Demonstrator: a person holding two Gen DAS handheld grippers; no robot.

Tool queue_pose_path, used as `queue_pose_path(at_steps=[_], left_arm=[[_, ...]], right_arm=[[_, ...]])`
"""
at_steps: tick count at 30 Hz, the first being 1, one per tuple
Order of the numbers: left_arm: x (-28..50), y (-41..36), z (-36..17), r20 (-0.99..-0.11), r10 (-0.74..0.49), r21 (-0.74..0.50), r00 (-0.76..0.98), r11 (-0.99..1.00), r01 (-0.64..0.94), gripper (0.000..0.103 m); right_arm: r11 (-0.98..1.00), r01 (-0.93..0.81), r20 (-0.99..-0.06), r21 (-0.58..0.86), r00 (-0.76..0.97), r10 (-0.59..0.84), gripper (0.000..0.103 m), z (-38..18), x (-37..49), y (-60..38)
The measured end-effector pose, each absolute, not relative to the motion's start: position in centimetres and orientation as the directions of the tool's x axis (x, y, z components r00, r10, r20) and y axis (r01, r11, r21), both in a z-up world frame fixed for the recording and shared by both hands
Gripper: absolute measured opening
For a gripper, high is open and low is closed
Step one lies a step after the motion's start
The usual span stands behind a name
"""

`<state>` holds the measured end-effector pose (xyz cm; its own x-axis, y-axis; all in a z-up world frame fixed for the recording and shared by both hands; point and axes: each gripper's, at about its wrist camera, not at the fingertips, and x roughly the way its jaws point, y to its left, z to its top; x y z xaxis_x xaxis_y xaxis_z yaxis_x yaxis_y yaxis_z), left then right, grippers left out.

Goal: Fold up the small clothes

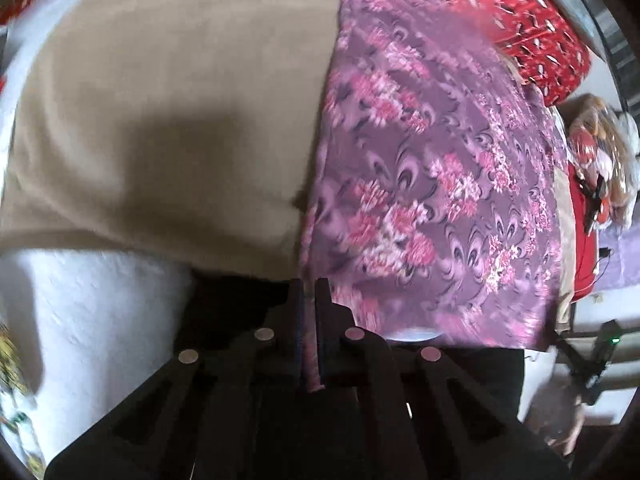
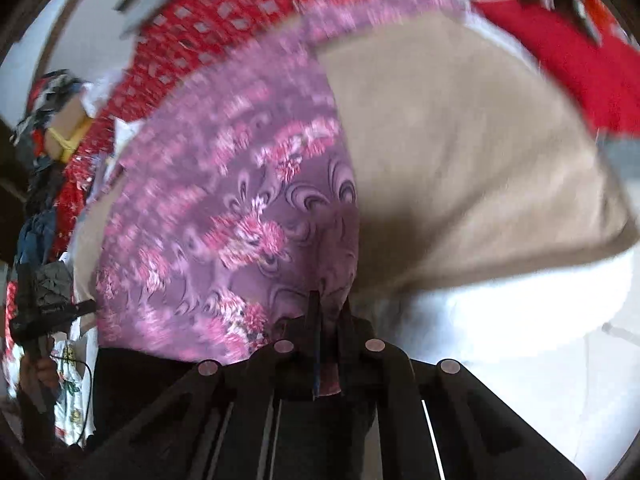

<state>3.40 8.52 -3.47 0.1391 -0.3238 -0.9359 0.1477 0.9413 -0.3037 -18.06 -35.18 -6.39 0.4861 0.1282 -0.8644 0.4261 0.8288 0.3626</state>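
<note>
Between both grippers' pads [image 1: 310,304] [image 2: 330,312], blurred purple floral cloth [image 1: 420,168] [image 2: 224,216]

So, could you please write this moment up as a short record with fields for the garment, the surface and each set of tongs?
garment: purple floral cloth, lying partly over a tan cloth
surface: white textured cover under both cloths
left tongs: shut on an edge of the purple floral cloth
right tongs: shut on another edge of the same cloth
backdrop: red patterned fabric beyond the cloths
image quality: both views motion-blurred, so finer detail is unclear
</note>
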Motion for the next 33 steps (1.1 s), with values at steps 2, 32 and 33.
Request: queue_pose_path(at_steps=[2, 32, 33], left_arm=[[3.5, 8.4, -1.8, -0.924, -0.336, -0.305, 0.181, 0.935, 0.178, 0.004], [16.7, -9.9, -1.4, -0.874, -0.397, -0.293, 0.278, 0.89, 0.351, 0.052], [16.5, -9.8, -1.3, -0.869, -0.414, -0.315, 0.271, 0.885, 0.343, 0.052]], right_arm=[[0.838, 0.446, -0.895, 0.316, 0.434, 0.106, 0.013, -7.0, -17.4, -35.0], [0.236, 0.704, -0.665, 0.67, 0.71, -0.23, 0.048, -5.4, -5.5, -69.9], [0.208, 0.705, -0.663, 0.678, 0.709, -0.242, 0.048, -5.7, -4.9, -70.5]])
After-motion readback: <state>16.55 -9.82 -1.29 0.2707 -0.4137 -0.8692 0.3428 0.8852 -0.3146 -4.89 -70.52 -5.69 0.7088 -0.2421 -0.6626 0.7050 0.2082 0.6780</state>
